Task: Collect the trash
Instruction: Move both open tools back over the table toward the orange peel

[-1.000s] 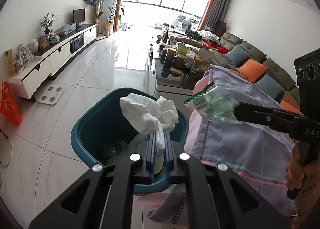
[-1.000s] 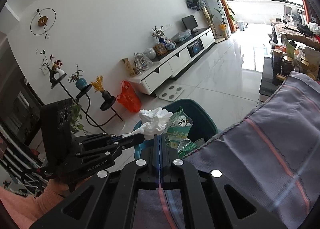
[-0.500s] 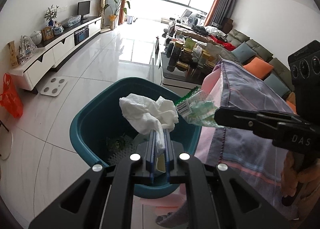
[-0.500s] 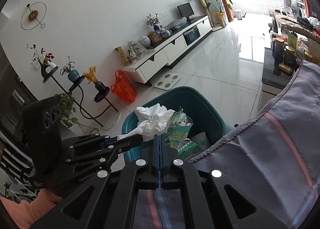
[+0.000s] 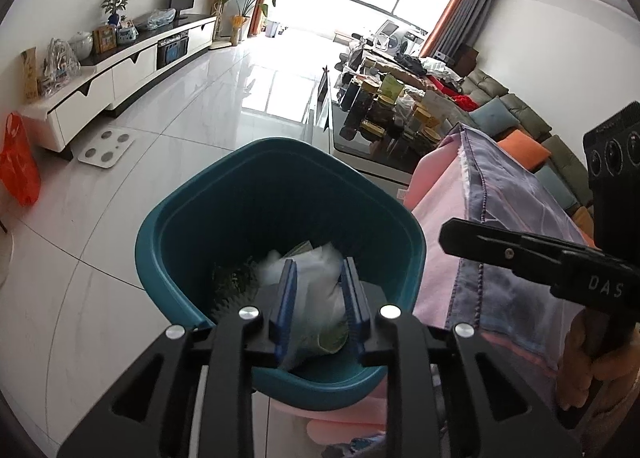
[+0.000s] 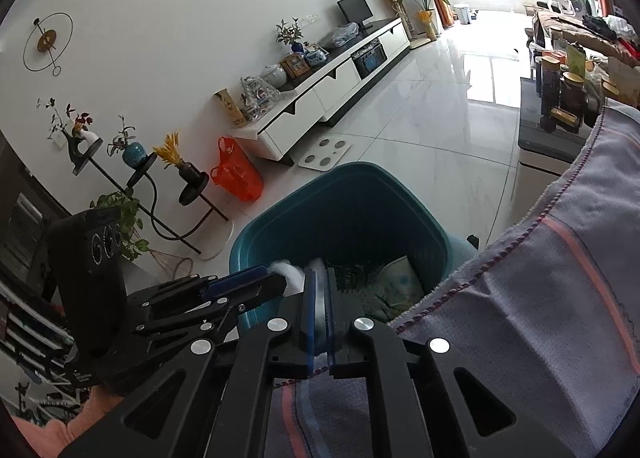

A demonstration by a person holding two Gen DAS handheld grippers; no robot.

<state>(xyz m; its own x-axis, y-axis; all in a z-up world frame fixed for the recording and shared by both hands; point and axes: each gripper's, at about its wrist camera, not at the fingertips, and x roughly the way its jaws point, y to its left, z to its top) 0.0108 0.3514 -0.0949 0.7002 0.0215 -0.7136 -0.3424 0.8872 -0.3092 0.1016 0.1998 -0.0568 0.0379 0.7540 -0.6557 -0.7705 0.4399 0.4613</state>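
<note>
Left gripper (image 5: pixel 318 278) has just been opening — its blue pads (image 5: pixel 286 298) stand apart over the teal bin (image 5: pixel 180 225), and the white tissue (image 5: pixel 316 270), blurred, sits between them without being pinched, down inside the bin's mouth. From the right wrist view a puff of that tissue (image 6: pixel 290 278) shows at the left gripper's tip, above the bin's near rim. Right gripper (image 6: pixel 320 282) is only a crack open, a narrow slit between its blue pads (image 6: pixel 308 306); something pale shows in the slit, but whether it is held I cannot tell. It too hangs over the bin's near edge, just beside the left gripper. Inside the bin — a pale green-printed wrapper (image 6: pixel 396 282) lies on dark green scraps at the bottom. A striped lilac cloth (image 6: pixel 560 298) drapes over the worktop touching the bin's right side. Beyond the bin lies pale tiled floor (image 5: pixel 180 97), with a white bathroom scale (image 5: pixel 106 141) on it. Further from the bin, an orange plastic bag (image 6: pixel 236 173) sits by the end of the long white TV cabinet (image 6: pixel 320 97)
</note>
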